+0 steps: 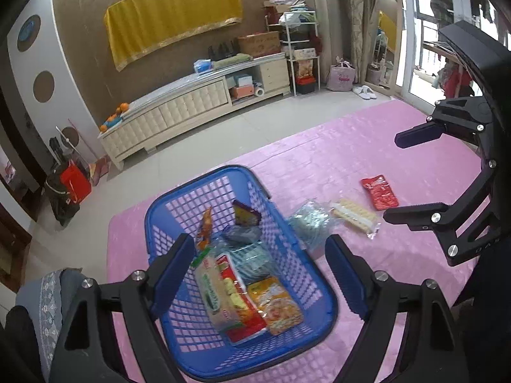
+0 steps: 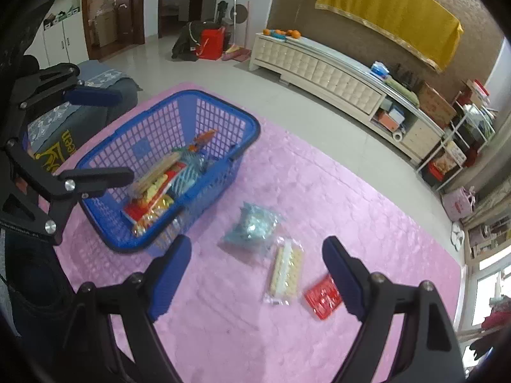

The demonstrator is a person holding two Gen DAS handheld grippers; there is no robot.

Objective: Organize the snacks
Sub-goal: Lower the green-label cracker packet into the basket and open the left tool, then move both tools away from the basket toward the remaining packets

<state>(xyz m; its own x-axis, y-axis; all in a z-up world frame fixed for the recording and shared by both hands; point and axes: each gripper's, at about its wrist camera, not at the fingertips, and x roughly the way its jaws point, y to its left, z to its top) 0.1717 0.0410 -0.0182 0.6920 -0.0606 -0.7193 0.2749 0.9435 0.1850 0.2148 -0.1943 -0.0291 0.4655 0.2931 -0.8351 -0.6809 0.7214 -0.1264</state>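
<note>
On the pink mat (image 2: 367, 210), three snack packets lie beside one blue basket (image 2: 249, 124); both grippers' jaws gape, empty.

The blue basket (image 1: 287, 223) is glossy latticed plastic on a shiny, quilted pink table cover (image 1: 367, 146), with crinkly clear wrappers on the wafer packet (image 2: 286, 269) and pale blue packet (image 2: 252, 226).

We see bare pink tablecloth (image 2: 367, 210) open right of the blue basket (image 2: 134, 146); three loose packets block the middle: teal bag (image 2: 252, 226), wafer pack (image 2: 287, 268), red sachet (image 2: 322, 296).
</note>
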